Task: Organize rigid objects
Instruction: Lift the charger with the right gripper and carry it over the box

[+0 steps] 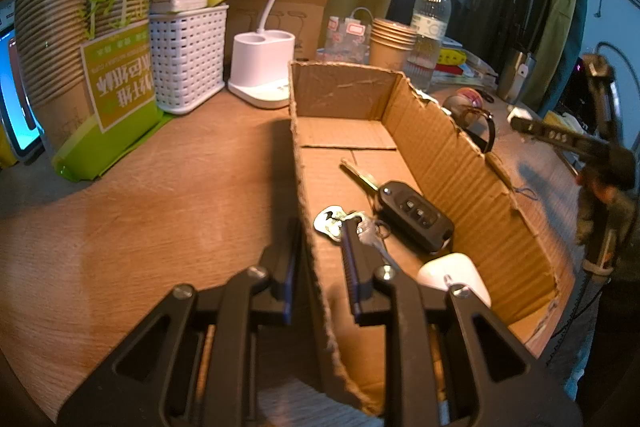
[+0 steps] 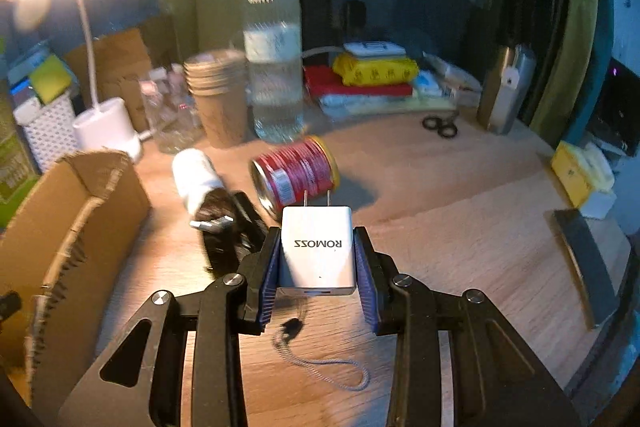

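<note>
A lit desk lamp (image 1: pixel 262 67) warms the cluttered wooden table (image 1: pixel 160 207) before dark curtains. The left tongs (image 1: pixel 320 251) pinch the near wall of the cardboard box (image 1: pixel 460 167), which holds a car key (image 1: pixel 416 215). The right tongs (image 2: pixel 318 247) grip a white charger (image 2: pixel 318 251) above the table, near a red can (image 2: pixel 296 171).

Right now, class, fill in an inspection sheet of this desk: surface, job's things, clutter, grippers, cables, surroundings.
Surface: wooden desk, lamplit.
Job's things: open brown cardboard box holds black car key fob, silver keys; white ROMOSS plug charger.
Clutter: red tin can on its side, clear water bottle, paper cups, black scissors.
Grippers: left gripper pinches box wall; right gripper grips charger.
Cables: grey cord loop.
Surroundings: dark curtains.
</note>
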The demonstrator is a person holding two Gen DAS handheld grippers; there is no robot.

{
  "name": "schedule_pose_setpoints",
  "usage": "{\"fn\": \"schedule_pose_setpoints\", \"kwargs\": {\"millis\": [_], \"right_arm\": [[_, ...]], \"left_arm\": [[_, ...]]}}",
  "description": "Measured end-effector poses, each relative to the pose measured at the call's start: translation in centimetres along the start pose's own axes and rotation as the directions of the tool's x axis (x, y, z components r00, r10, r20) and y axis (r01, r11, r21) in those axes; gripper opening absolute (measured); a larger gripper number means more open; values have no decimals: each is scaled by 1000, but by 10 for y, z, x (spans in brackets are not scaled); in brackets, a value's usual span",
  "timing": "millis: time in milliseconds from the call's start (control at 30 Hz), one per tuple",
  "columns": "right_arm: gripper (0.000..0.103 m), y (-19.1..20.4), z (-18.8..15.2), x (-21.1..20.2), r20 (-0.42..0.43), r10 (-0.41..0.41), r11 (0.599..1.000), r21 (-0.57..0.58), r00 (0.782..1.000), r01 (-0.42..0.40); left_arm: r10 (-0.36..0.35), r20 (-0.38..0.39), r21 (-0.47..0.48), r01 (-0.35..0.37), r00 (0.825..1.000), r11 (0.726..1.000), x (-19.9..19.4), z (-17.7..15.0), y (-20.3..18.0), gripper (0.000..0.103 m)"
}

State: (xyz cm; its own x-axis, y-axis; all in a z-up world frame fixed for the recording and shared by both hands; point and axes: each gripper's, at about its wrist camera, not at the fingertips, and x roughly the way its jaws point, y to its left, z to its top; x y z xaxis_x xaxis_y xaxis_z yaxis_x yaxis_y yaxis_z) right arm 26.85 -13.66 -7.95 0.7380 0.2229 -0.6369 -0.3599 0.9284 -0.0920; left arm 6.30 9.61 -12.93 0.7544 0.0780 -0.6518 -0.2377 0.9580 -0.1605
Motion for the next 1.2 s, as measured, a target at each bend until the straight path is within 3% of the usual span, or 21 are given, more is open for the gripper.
{"fn": "schedule_pose_setpoints", "kwargs": {"millis": [400, 867, 1200], "right_arm": [[37, 40, 11, -46, 98, 73, 995, -76, 992, -66], [37, 87, 3, -61, 95, 197, 972, -149, 976, -181], [37, 129, -4, -75, 96, 302, 932, -238, 949, -272]], "left_arm": [[0, 0, 0, 0, 1000, 1000, 0, 0, 0, 21], [1, 0, 2, -1, 1000, 1000, 0, 0, 0, 21], [1, 0, 2, -1, 1000, 1000, 0, 0, 0, 21]]}}
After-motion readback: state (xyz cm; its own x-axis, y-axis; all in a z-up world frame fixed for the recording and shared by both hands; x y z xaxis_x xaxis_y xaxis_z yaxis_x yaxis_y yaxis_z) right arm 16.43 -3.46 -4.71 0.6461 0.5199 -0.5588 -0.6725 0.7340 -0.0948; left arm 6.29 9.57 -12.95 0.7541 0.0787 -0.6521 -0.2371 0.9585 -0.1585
